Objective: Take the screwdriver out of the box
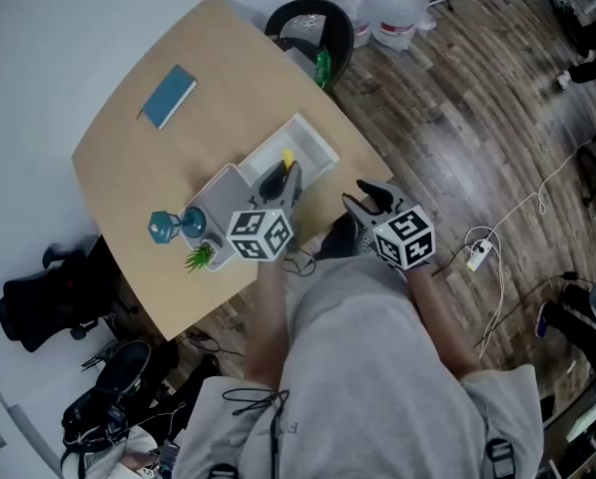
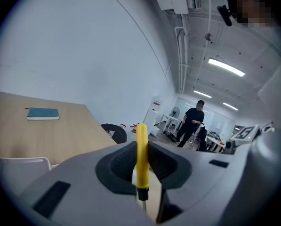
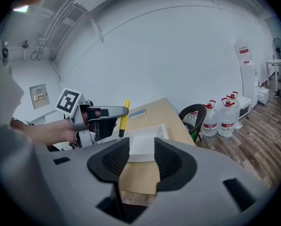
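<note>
A yellow-handled screwdriver (image 1: 288, 158) is held above the open white box (image 1: 322, 150) on the wooden table (image 1: 128, 148). My left gripper (image 1: 283, 180) is shut on the screwdriver. In the left gripper view the yellow handle (image 2: 141, 154) stands upright between the dark pads, clear of the box. The right gripper view shows the left gripper (image 3: 116, 112) lifting the screwdriver (image 3: 125, 111) over the box (image 3: 147, 136). My right gripper (image 1: 362, 196) is open and holds nothing, just off the table's near right edge. Its pads (image 3: 167, 160) frame the box from a distance.
A blue book (image 1: 168, 96) lies at the far left of the table. A teal object (image 1: 163, 226) and a small green plant (image 1: 200, 257) sit near the front edge. A black chair (image 1: 312, 28), water bottles (image 1: 387, 3) and a floor power strip (image 1: 477, 255) surround the table. A person (image 2: 192, 121) stands far off.
</note>
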`<act>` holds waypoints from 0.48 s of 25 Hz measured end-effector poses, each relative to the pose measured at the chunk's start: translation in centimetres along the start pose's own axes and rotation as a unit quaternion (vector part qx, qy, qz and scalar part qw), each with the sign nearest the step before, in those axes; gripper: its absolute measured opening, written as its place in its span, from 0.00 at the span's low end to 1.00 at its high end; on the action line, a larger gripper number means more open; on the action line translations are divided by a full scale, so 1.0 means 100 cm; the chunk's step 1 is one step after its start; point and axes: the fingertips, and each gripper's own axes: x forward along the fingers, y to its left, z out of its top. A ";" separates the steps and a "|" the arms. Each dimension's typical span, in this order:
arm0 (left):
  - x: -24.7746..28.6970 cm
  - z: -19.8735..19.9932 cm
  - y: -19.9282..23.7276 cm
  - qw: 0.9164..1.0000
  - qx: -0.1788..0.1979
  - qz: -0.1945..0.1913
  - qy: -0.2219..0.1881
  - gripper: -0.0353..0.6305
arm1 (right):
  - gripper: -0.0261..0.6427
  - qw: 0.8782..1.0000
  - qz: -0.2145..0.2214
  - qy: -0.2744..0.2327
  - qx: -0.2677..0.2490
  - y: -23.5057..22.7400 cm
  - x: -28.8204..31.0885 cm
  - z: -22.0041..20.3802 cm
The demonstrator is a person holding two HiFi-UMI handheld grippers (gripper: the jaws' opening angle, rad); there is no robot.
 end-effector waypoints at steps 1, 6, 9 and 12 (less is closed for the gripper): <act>-0.003 -0.002 -0.003 1.000 -0.001 -0.001 -0.001 0.15 | 0.29 1.000 0.000 -0.001 0.001 0.002 -0.003 -0.002; -0.016 -0.015 -0.021 1.000 -0.002 -0.009 0.003 0.15 | 0.28 1.000 -0.005 -0.008 0.010 0.007 -0.016 -0.010; -0.025 -0.021 -0.031 1.000 -0.005 -0.014 0.002 0.16 | 0.27 1.000 -0.008 -0.014 0.015 0.011 -0.022 -0.015; -0.033 -0.027 -0.037 1.000 -0.004 -0.012 0.001 0.16 | 0.26 1.000 -0.006 -0.013 0.019 0.016 -0.027 -0.020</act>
